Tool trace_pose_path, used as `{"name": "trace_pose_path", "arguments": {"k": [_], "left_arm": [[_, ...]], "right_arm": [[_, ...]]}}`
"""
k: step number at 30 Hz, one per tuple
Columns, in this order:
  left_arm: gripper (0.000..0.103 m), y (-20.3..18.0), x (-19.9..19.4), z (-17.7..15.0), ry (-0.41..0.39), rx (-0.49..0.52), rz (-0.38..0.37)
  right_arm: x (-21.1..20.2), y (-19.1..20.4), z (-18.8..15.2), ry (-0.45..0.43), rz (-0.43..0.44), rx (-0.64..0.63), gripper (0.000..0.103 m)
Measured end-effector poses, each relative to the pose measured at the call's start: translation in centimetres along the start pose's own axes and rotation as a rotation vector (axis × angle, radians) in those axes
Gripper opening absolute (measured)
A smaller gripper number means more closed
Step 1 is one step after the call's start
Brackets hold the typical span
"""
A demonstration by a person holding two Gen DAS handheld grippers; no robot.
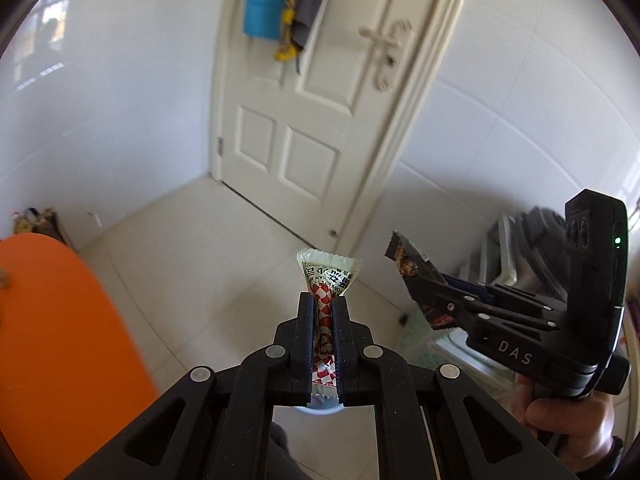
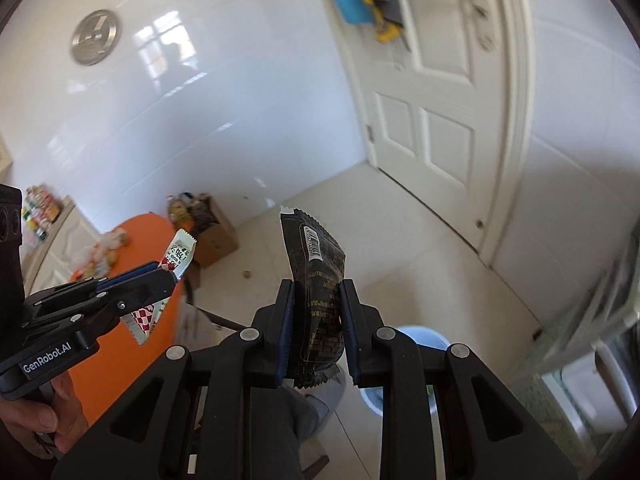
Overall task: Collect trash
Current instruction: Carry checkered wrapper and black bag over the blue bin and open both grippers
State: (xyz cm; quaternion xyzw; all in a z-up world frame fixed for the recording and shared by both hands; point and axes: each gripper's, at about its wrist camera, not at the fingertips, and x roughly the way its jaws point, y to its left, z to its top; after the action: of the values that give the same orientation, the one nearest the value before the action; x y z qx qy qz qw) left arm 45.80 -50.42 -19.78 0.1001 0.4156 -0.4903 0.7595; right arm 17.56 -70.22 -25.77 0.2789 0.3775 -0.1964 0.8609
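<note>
My left gripper (image 1: 323, 300) is shut on a red-and-white checkered snack wrapper (image 1: 329, 276), held up above the floor. My right gripper (image 2: 318, 286) is shut on a black snack wrapper (image 2: 316, 268), also held in the air. In the left wrist view the right gripper (image 1: 416, 276) shows at the right with the black wrapper (image 1: 404, 258) sticking out. In the right wrist view the left gripper (image 2: 170, 276) shows at the left with the checkered wrapper (image 2: 180, 252). A pale blue bin (image 2: 424, 340) sits on the floor below my right gripper, mostly hidden.
An orange round table (image 1: 60, 328) stands at the left, with more scraps on it (image 2: 102, 254). A white door (image 1: 312, 120) is ahead. A cardboard box (image 2: 214, 236) sits by the wall. A white rack (image 2: 592, 320) stands at the right.
</note>
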Motion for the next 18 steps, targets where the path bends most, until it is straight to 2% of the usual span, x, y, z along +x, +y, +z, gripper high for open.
{"name": "trace_pose_path", "arguments": {"k": [4, 9, 13, 16, 17, 18], "left_arm": [[0.005, -0.5, 6.7, -0.3, 0.131, 0.003, -0.045], [0.005, -0.3, 14.2, -0.7, 0.280, -0.011, -0.062], [0.005, 0.3, 19.0, -0.6, 0.360, -0.024, -0.039], [0.010, 0.6, 21.7, 0.5, 0.395, -0.020, -0.029], [0.010, 0.7, 22.4, 0.9, 0.405, -0.018, -0.029], [0.011, 1.0, 23.3, 1.8, 0.420, -0.016, -0.022]], "right_arm": [[4.0, -5.2, -1.8, 0.083, -0.041, 0.098, 0.022], [8.6, -10.0, -3.5, 0.166, -0.068, 0.202, 0.022], [11.3, -12.3, -4.2, 0.213, -0.073, 0.246, 0.023], [12.8, -13.4, -4.3, 0.229, -0.088, 0.268, 0.029], [13.3, -13.8, -4.4, 0.235, -0.092, 0.283, 0.040], [13.8, -14.0, -4.4, 0.245, -0.093, 0.295, 0.056]]}}
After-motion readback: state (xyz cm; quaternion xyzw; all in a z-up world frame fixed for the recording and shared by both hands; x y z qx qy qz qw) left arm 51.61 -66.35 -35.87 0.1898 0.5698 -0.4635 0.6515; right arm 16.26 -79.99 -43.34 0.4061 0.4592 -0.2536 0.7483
